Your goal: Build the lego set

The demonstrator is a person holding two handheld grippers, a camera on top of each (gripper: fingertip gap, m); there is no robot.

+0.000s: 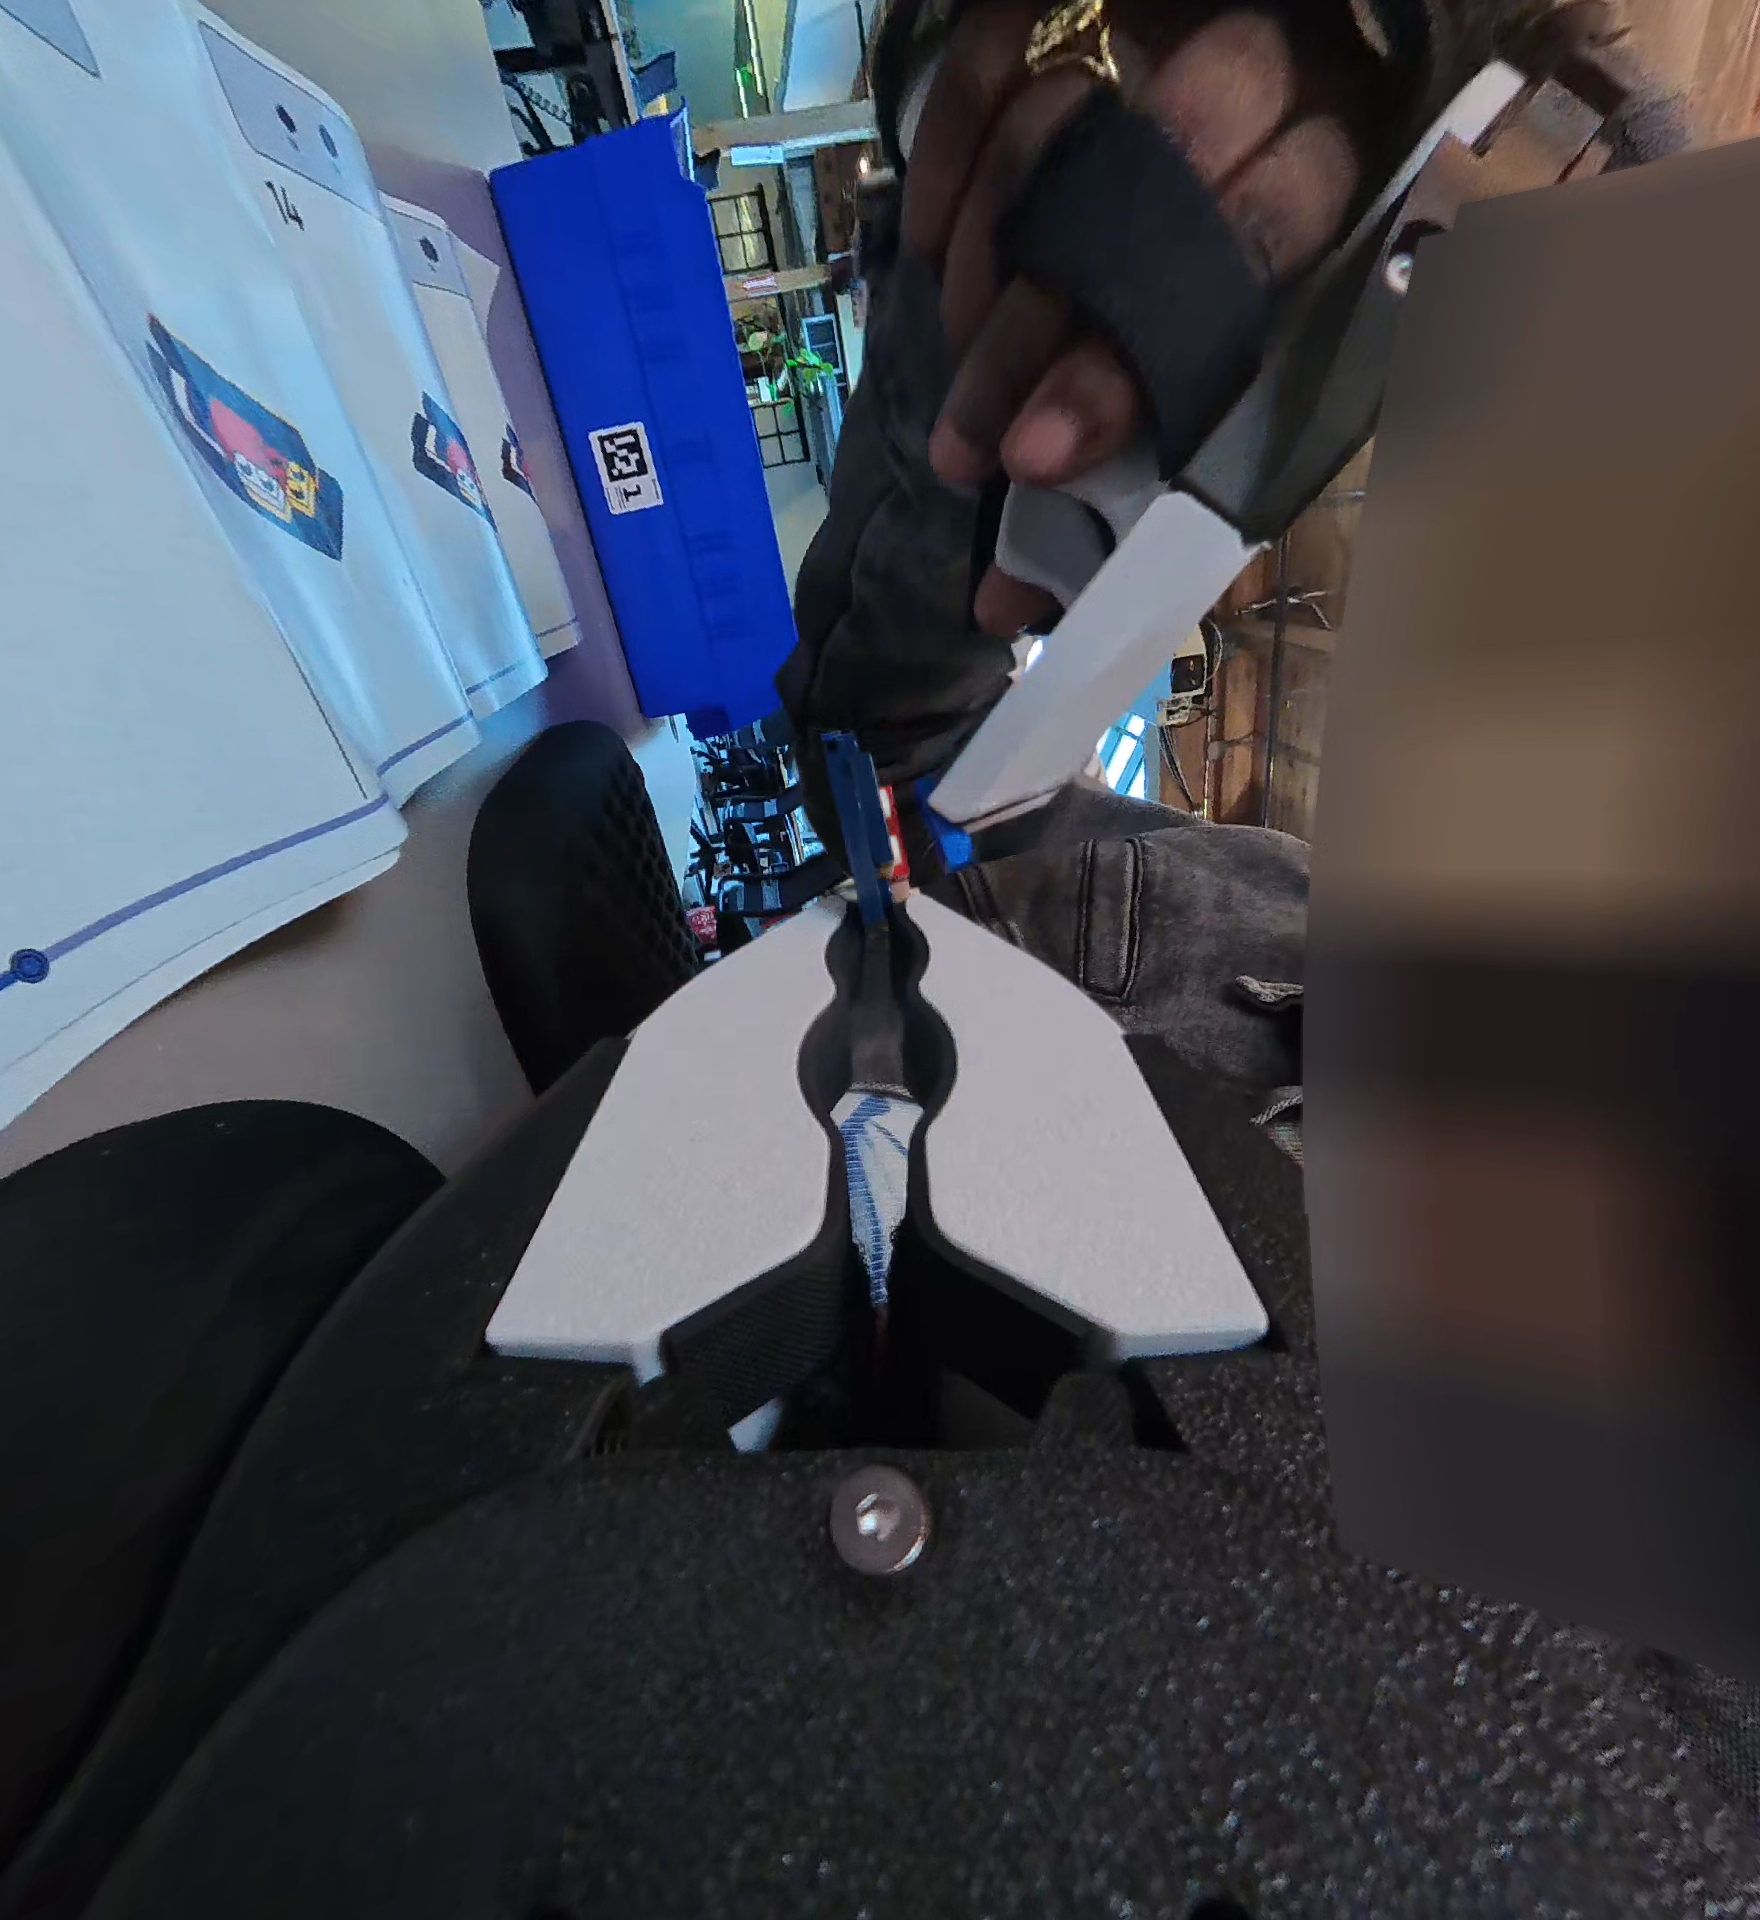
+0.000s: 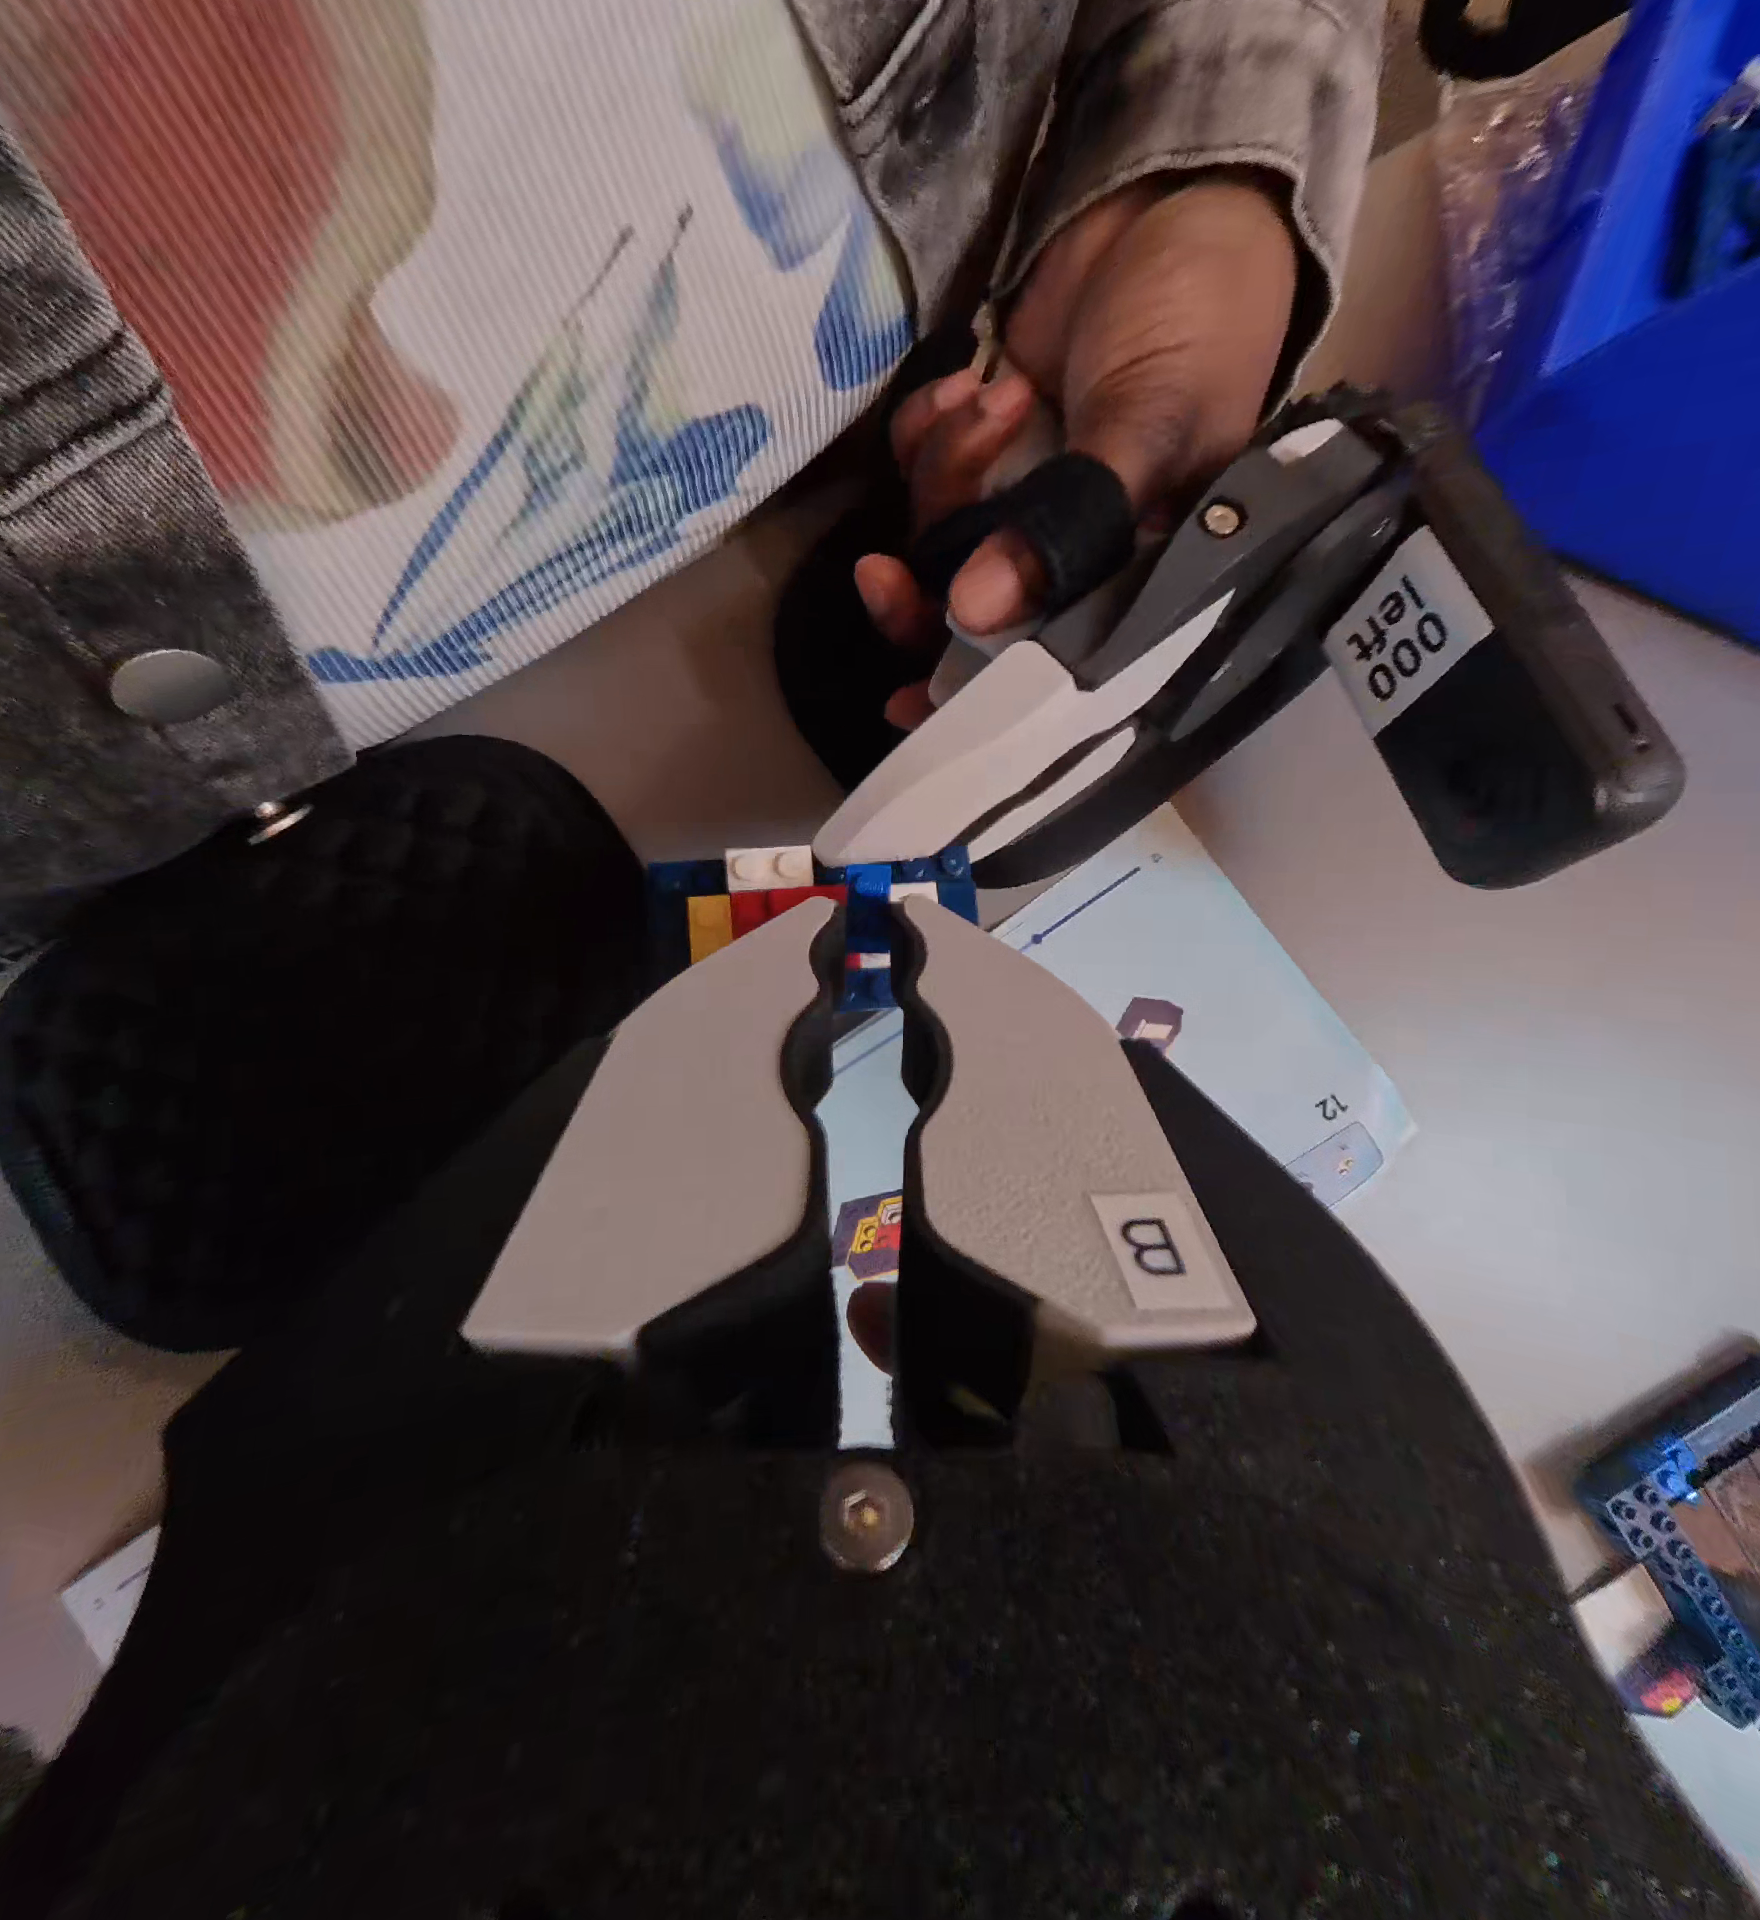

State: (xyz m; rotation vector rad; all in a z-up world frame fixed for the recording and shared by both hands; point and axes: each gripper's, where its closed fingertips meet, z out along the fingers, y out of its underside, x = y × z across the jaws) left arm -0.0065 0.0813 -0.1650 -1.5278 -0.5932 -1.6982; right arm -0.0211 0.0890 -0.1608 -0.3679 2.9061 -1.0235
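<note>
Two grippers meet over one small brick assembly, held off the table in front of the person. Going left to right in the right wrist view: a black padded case [image 2: 263,1039] lies on the table, then the dark blue plate [image 2: 860,997] with yellow, red and white bricks stuck on its face, then the instruction booklet [image 2: 1198,997], and far right the blue bin [image 2: 1707,343]. The left gripper [image 1: 881,914] has its fingers nearly together, pressed on the thin edge of that plate, which shows edge-on and runs straight away from its tips. The right gripper [image 2: 871,914] comes at the plate's studded face from the other side; its fingers stand narrowly apart with a small bright blue brick [image 2: 868,885] between the tips, and appear to press on its sides. That brick sits just beside a white piece, near the end of the plate the left gripper holds, so the two sets of tips are almost touching. Another built model [image 2: 1728,1527] stands apart on the table at lower right.
</note>
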